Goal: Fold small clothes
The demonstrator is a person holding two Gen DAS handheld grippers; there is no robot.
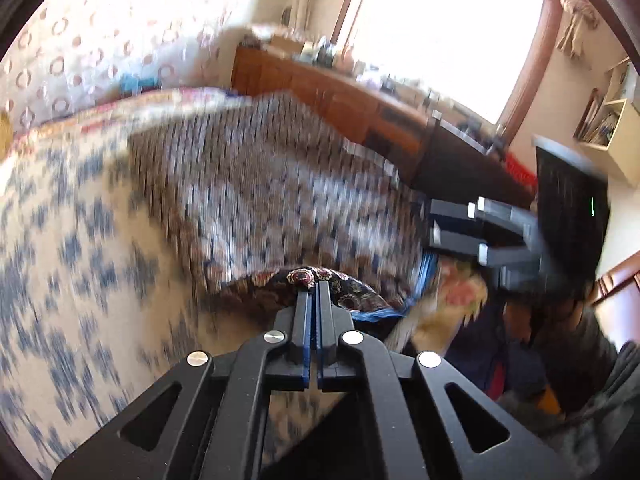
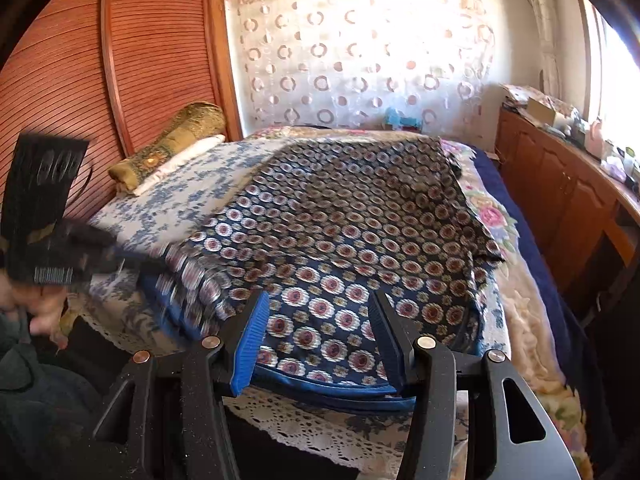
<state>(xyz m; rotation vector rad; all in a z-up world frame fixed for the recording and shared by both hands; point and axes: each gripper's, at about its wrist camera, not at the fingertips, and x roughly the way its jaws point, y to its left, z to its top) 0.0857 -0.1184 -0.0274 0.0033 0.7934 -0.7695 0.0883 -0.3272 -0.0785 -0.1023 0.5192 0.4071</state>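
Black linkages of the right claw (image 2: 318, 332) fill the bottom of the right wrist view, its ribbed blue pads spread wide over the near hem of the patterned garment (image 2: 344, 232), closed on nothing. That garment is thin dark-blue cloth printed with rows of round medallions and edged in plain blue; it lies mostly flat across the bed (image 2: 168, 196), its near edge reaching the lace-trimmed border of the bedcover. Bare blue-and-white floral cover lies to the left of it, with a gold bolster (image 2: 172, 140) by the slatted wooden headboard. On the right a dark blue blanket edge runs along the bed, and beyond a narrow gap stands a wooden cabinet (image 2: 560, 188).

From the left wrist view, the left claw (image 1: 314, 292) is pinched together on a raised fold of the same cloth (image 1: 256, 184), which is blurred here. The right claw appears at the right edge (image 1: 476, 228).
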